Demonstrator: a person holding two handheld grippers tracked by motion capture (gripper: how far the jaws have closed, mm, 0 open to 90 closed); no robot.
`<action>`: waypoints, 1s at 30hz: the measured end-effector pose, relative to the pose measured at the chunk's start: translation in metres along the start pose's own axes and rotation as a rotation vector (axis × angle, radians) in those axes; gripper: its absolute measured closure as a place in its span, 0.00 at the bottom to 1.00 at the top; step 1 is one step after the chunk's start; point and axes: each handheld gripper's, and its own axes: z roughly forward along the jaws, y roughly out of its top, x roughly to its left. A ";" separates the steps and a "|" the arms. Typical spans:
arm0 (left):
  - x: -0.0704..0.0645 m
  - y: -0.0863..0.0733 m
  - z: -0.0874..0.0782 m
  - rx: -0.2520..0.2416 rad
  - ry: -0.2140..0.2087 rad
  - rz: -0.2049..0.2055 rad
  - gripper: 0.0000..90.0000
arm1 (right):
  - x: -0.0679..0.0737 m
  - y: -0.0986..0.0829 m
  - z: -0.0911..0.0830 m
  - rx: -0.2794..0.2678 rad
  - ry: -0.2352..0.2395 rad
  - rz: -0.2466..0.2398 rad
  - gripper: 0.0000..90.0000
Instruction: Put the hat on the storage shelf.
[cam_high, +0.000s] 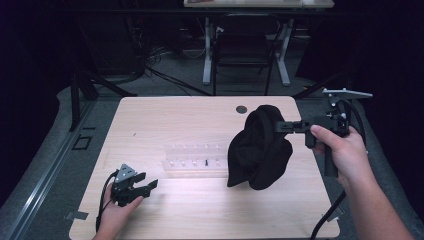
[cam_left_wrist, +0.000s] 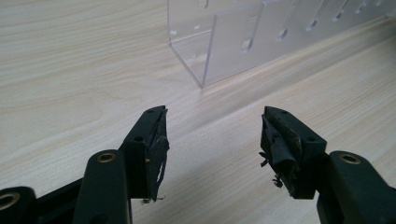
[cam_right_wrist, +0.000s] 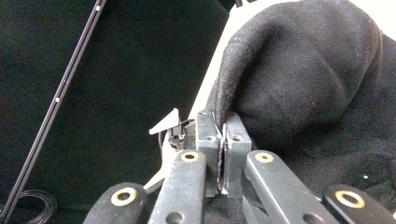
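Note:
A black cloth (cam_high: 259, 148) hangs bunched over the right half of the wooden table (cam_high: 165, 120), its lower end close to the tabletop. My right gripper (cam_high: 283, 127) is shut on the cloth's upper edge and holds it up; in the right gripper view the jaws of the right gripper (cam_right_wrist: 223, 122) pinch a fold of the black cloth (cam_right_wrist: 303, 70). My left gripper (cam_high: 148, 186) rests low at the table's front left, open. In the left gripper view the left gripper (cam_left_wrist: 212, 133) has nothing between its worn pads.
A clear acrylic rack (cam_high: 197, 161) with slots lies mid-table, between the two grippers; its corner (cam_left_wrist: 205, 51) stands just ahead of the left jaws. A round grommet hole (cam_high: 241, 109) sits near the table's far edge. Behind the table are a chair (cam_high: 243, 50) and desk legs.

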 end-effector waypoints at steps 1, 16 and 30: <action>0.000 0.000 0.000 0.000 0.000 0.000 0.46 | 0.001 0.001 0.001 -0.002 0.001 -0.003 0.98; 0.001 0.000 -0.001 -0.004 0.001 -0.002 0.46 | 0.007 0.018 0.029 -0.030 0.014 -0.028 0.98; 0.001 0.001 -0.001 0.000 -0.005 -0.003 0.46 | 0.008 0.034 0.055 -0.034 0.007 -0.028 0.98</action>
